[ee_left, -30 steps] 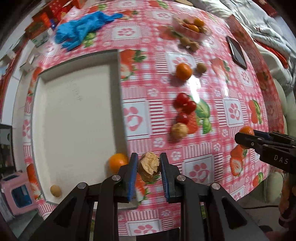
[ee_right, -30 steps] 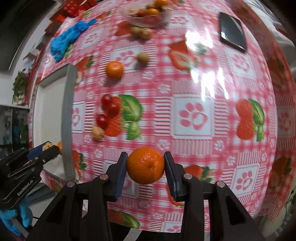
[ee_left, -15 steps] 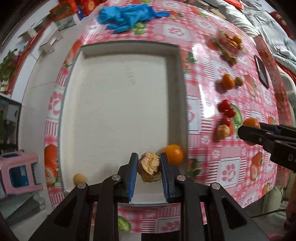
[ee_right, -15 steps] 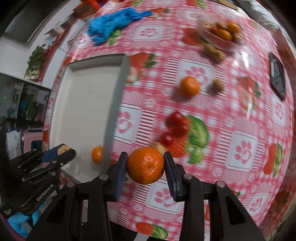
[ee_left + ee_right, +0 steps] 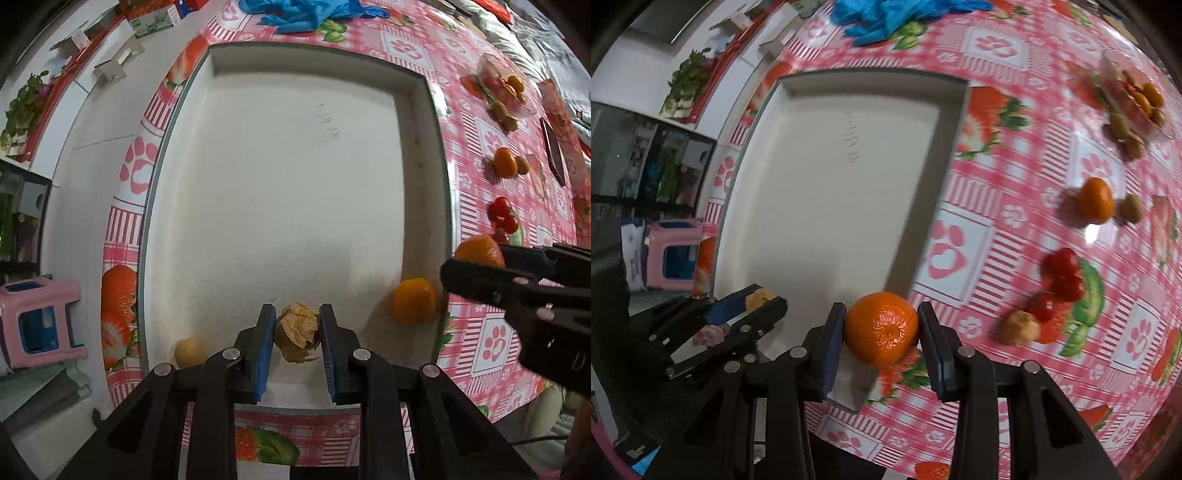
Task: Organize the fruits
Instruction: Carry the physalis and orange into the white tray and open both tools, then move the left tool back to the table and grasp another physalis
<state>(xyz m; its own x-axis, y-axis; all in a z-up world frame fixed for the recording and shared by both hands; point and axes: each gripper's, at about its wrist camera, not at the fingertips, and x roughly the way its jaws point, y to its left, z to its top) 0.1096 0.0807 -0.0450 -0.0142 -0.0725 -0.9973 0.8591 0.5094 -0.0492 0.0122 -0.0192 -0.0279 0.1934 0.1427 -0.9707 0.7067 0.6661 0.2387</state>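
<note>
Fruits first: we have a papery tan husked fruit (image 5: 296,331) clamped in our left gripper (image 5: 296,345), now hanging over the near end of the shallow white rectangular tray (image 5: 428,122). A second ago that gripper sat over the tray's near right edge and the tablecloth; since then we have shifted it across, so the tray floor fills the left wrist view. Our right gripper (image 5: 881,338) grips a bright orange mandarin (image 5: 881,328) and has crossed from open cloth to the tray's near right corner. We judge both pieces are close to drop-off, neither let go yet.

Already in the tray: one orange mandarin (image 5: 414,301) against the right wall and one small yellow-tan round fruit (image 5: 190,352) near the front left corner.

Left on the cloth, well apart from the tray: another mandarin (image 5: 1096,200) touching a small olive-brown fruit (image 5: 1131,208), a cluster of red cherry tomatoes (image 5: 1062,275), a second husked fruit (image 5: 1019,326), and a clear plastic container (image 5: 1134,98) of mixed fruit.

Surface is a glossy pink-and-white checked tablecloth (image 5: 997,55) with paw and strawberry prints. Blue crumpled gloves (image 5: 306,14) lie beyond the tray, a dark phone (image 5: 553,151) at far right. Pink plastic stool (image 5: 40,321) on the floor to the left.
</note>
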